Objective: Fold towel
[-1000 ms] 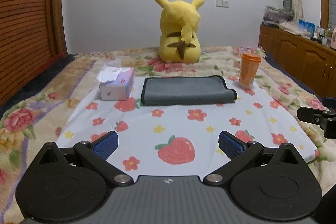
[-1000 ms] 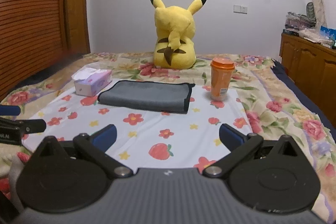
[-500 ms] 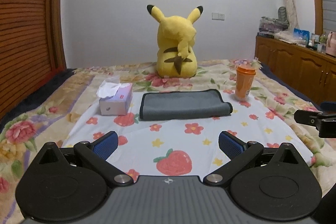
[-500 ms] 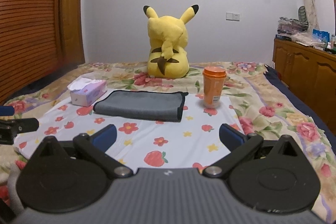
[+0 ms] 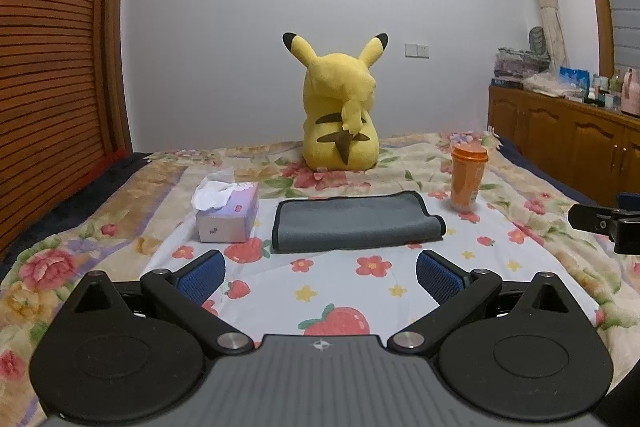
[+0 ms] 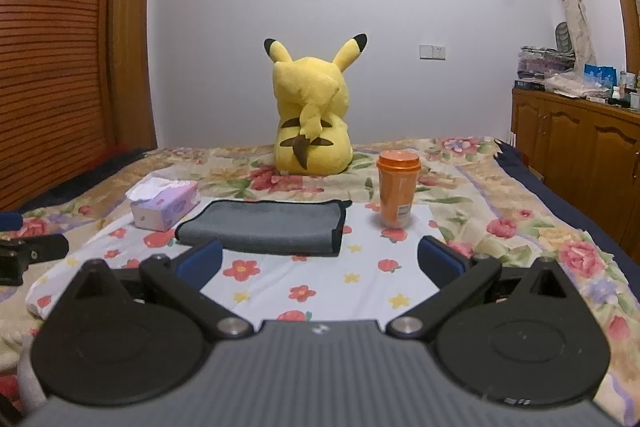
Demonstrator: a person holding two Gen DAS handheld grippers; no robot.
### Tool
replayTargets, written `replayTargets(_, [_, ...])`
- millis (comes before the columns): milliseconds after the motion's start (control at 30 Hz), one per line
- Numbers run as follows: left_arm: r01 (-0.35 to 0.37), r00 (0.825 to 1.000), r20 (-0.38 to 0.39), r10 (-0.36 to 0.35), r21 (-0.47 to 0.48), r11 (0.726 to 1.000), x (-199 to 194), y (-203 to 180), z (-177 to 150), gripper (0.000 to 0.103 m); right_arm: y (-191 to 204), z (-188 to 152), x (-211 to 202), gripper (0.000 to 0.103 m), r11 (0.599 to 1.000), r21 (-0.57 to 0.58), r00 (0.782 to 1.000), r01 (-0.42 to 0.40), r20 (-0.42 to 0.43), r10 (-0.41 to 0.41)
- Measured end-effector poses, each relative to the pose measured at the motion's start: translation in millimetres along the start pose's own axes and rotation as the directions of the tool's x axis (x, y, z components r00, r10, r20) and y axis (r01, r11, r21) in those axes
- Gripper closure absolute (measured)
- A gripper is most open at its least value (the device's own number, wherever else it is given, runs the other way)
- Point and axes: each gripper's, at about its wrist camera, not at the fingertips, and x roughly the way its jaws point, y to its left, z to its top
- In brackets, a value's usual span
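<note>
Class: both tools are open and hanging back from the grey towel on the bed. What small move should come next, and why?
Probably bring the left tool forward to the grey towel's near edge. Both it and the right tool are open, empty and short of the towel, which lies folded between the tissue box and orange cup.

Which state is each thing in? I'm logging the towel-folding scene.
Grey towel with black edging: folded, flat on the cloth.
Orange lidded cup: upright, closed.
Purple tissue box: open, tissue sticking out.
Left gripper: open, empty.
Right gripper: open, empty.
</note>
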Motion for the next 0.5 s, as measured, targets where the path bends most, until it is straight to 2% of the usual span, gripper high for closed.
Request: replayTargets(500, [-0.003, 1.0, 0.006, 0.003, -0.011, 1.0, 0.0, 1.6, 0.9, 0.0, -2.4, -0.5, -1.6, 0.0, 1.0, 0.013, 1.0, 0.008, 0.013, -0.008])
